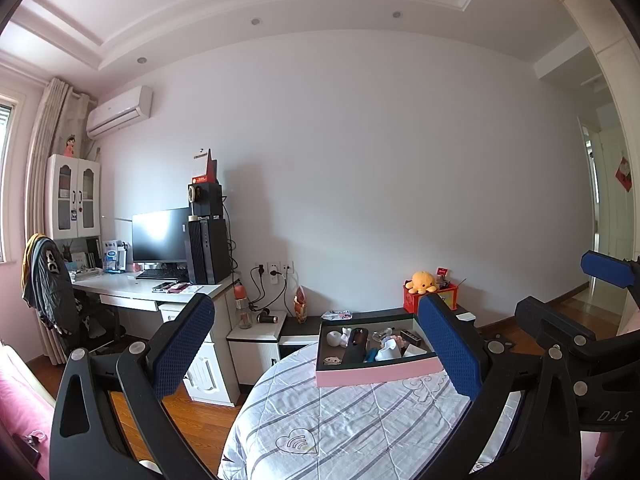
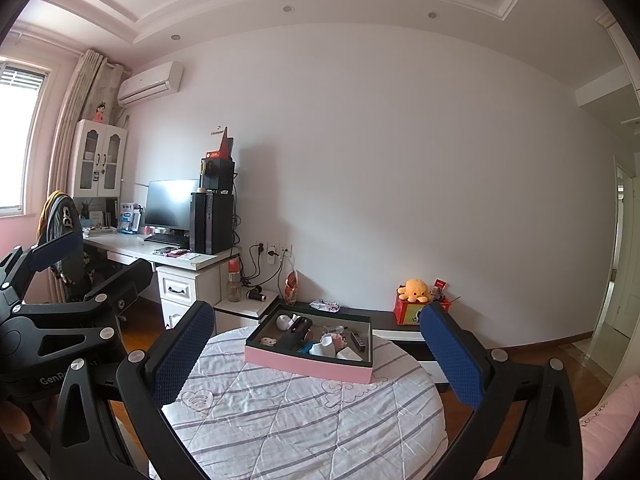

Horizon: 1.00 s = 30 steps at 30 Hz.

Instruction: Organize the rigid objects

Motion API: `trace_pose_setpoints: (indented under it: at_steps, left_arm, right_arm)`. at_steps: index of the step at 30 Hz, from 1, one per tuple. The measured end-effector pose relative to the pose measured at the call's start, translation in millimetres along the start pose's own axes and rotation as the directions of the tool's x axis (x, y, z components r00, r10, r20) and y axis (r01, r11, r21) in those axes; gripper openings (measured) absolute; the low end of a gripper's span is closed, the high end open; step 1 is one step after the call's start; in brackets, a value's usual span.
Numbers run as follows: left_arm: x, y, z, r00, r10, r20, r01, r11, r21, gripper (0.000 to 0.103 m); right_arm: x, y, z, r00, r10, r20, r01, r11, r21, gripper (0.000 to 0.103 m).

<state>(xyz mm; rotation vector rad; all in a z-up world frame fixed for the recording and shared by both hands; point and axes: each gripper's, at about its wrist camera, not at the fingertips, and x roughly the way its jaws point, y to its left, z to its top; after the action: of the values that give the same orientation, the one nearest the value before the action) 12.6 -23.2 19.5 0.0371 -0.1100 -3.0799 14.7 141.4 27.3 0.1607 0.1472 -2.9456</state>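
A pink-sided tray with a dark inside (image 1: 376, 376) (image 2: 304, 366) rests at the far end of a striped quilt (image 1: 344, 428) (image 2: 296, 412). It holds several small items: a white round piece (image 1: 333, 337) (image 2: 283, 321), a black cylinder (image 1: 355, 345) (image 2: 300, 326), a white folded piece (image 1: 388, 351) (image 2: 323, 347). My left gripper (image 1: 320, 352) is open, held short of the tray with nothing between its blue pads. My right gripper (image 2: 320, 356) is open too, likewise empty, hovering over the quilt before the tray.
Behind the tray runs a low dark shelf (image 1: 384, 313) with a red box and an orange plush octopus (image 1: 424, 282) (image 2: 416, 290). A white desk (image 1: 136, 286) (image 2: 160, 252) with monitor and PC tower stands left; a chair (image 1: 56, 280) beside it. Wood floor surrounds the bed.
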Motion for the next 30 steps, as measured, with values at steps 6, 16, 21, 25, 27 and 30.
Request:
trace_pose_setpoints:
  at_steps: [6,16,21,25,27,30]
  left_arm:
    - [0.1,-0.1,0.1,1.0,0.0,-0.001,0.0,1.0,0.001,0.103]
    - [3.1,-2.3,-3.1,1.0,-0.003,0.007,0.003,1.0,0.005,0.103]
    - [2.3,-2.2,-6.3,0.999,-0.011,0.034,0.011,1.0,0.005,0.103]
    - [2.5,-3.0,-5.6,0.999,-0.008,0.037,0.008,1.0,0.009,0.103]
    - [2.7,-3.4,-5.9,0.999,-0.008,0.037,0.008,1.0,0.01,0.103]
    - [3.1,-3.9,-6.2,0.999,-0.008,0.037,0.007,1.0,0.01,0.103]
  right_arm:
    - [-0.3,-0.8,-0.9,1.0,-0.003,-0.002,0.003,1.0,-0.001,0.103]
    - [1.1,-0.3,-1.7,1.0,-0.013,-0.003,0.013,1.0,-0.007,0.103]
    - [1.3,0.7,-1.9,1.0,-0.012,0.0,0.012,1.0,-0.005,0.103]
    - [1.7,0.9,-2.4,1.0,-0.018,0.001,0.018,1.0,-0.009,0.103]
    - [2.2,-0.1,-3.1,1.0,-0.019,0.001,0.019,1.0,-0.008,0.103]
    - [2.8,-0.7,-3.7,1.0,-0.019,0.0,0.019,1.0,-0.007,0.103]
